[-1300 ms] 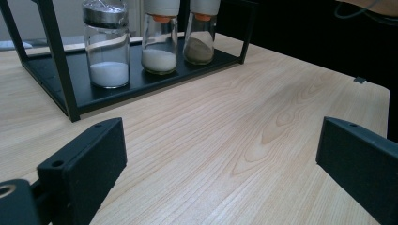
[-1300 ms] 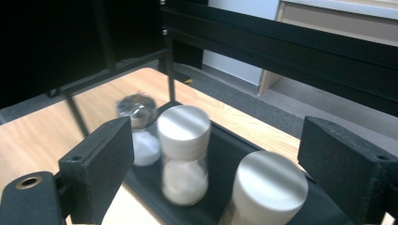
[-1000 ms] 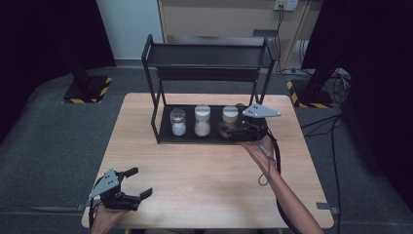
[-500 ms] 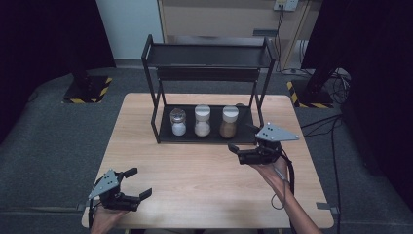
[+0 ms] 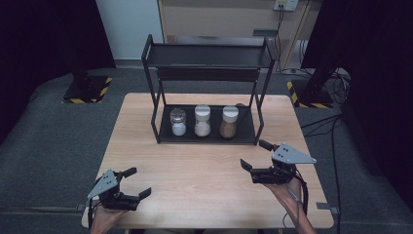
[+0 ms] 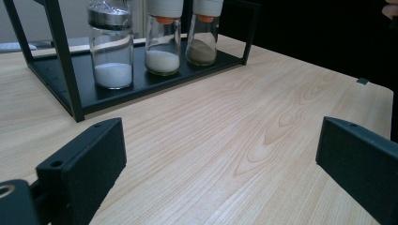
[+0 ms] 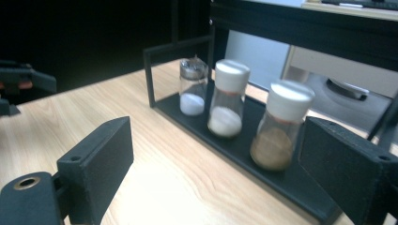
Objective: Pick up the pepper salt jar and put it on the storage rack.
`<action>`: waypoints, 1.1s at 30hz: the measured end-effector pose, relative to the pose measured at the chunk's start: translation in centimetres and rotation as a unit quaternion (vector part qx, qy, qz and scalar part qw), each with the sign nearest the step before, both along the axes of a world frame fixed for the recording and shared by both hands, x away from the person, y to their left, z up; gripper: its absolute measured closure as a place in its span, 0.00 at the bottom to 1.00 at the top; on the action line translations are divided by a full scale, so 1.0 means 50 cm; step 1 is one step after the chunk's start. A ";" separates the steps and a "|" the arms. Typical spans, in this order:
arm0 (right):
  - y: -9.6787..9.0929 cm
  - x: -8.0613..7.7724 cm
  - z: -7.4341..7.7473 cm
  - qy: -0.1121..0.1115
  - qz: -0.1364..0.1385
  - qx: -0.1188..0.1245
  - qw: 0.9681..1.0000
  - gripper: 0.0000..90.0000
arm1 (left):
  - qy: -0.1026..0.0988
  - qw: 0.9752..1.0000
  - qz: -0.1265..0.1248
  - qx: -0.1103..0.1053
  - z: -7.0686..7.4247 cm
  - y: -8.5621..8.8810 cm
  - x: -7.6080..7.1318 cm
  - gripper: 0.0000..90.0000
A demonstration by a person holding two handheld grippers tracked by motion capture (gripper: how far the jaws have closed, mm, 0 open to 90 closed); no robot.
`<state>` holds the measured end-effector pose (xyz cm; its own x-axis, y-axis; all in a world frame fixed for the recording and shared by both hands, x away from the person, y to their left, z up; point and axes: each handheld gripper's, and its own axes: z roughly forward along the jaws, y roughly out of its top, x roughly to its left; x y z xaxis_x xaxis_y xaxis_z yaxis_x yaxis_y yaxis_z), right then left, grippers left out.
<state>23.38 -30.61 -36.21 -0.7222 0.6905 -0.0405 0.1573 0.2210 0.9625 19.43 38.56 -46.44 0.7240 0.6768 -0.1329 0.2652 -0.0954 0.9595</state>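
Three jars stand upright in a row on the rack's (image 5: 246, 139) bottom tray, upper centre of the high view, long axes vertical, lids up: the brown jar (image 5: 228, 122) at the right end, the middle jar (image 5: 202, 121) beside it, the steel-capped jar (image 5: 178, 122) at the left. The row runs left to right across the frame, parallel to the table's (image 5: 195, 170) far edge. The right gripper (image 5: 254, 155) now sits at lower right over bare wood, jaws spread wide with nothing between them, well apart from the rack. A second ago it was up at the brown jar; it has pulled back toward the near edge, and that jar stays on the tray. The left gripper (image 5: 137, 183) waits at lower left by the near edge, jaws open and empty, unmoved. Between the grippers and the tray's front lip lies a broad open stretch of tabletop.
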 end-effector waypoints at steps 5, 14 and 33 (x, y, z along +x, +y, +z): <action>-0.018 -0.028 -0.018 0.003 -0.012 0.003 1.000 0.12 | -0.001 1.000 0.002 0.000 0.000 0.000 -0.001 0.01; -0.046 -0.062 -0.053 0.015 -0.035 0.007 0.999 0.12 | 0.000 1.000 0.003 0.000 0.000 0.001 -0.002 0.01; -0.077 -0.081 -0.128 0.032 -0.054 0.013 0.998 0.11 | -0.002 1.000 0.002 -0.001 0.000 0.001 -0.001 0.01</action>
<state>19.34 -34.44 -42.61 -0.6442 0.7645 0.0231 0.2404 0.1737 0.9550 19.37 38.62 -46.46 0.7216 0.6797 -0.1311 0.2621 -0.0930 0.9606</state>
